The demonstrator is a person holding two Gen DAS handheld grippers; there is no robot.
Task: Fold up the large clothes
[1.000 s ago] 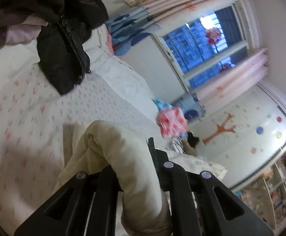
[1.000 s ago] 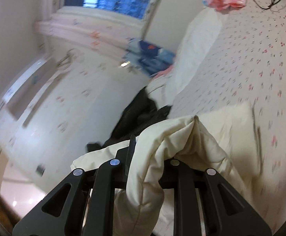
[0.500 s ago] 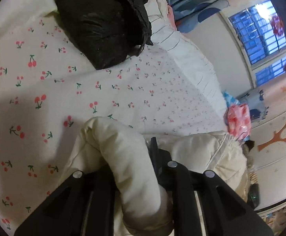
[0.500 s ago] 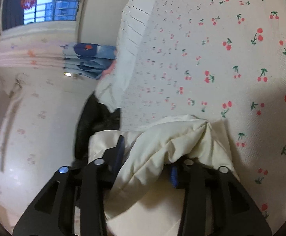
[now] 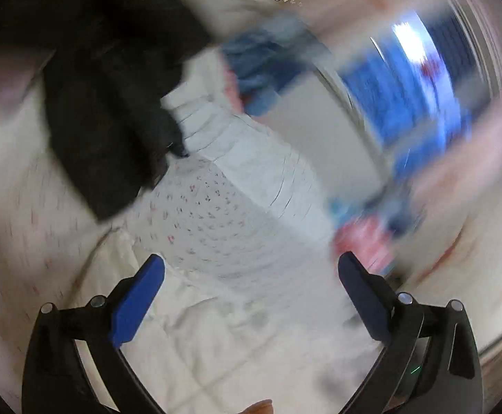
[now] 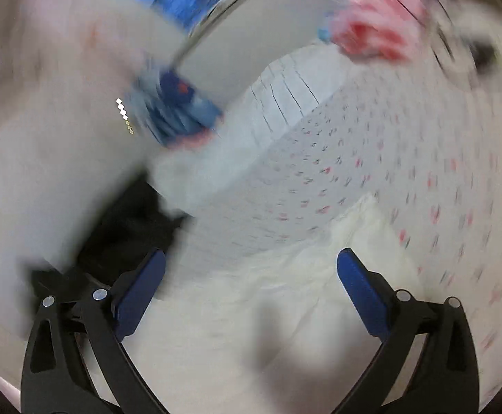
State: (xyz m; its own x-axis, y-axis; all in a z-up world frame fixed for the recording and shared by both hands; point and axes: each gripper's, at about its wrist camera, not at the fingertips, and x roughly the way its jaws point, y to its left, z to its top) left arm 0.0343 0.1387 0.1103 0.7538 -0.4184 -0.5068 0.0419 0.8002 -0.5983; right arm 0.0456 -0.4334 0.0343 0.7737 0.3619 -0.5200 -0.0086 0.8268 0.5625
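A cream padded garment [image 5: 216,338] lies on the cherry-print bed sheet [image 5: 202,207], spread below both grippers. In the left wrist view my left gripper [image 5: 251,269] has its jaws opening wide, blue pads [image 5: 137,296] apart, and nothing is between them; the garment rests beneath. In the right wrist view the same cream garment [image 6: 285,310] lies under my right gripper [image 6: 251,269], whose jaws are also opening wide and hold nothing. Both views are blurred by motion.
A black jacket [image 5: 106,110] is heaped on the bed at the upper left, and shows as a dark heap [image 6: 123,227] left of the right gripper. A white pillow [image 5: 251,158], blue folded cloth [image 5: 261,62], a pink bundle [image 6: 375,24] and a window [image 5: 409,79] lie beyond.
Both grippers have let go of the cream garment and opened wide. The garment has dropped flat onto the sheet, and both views have swung and blurred.
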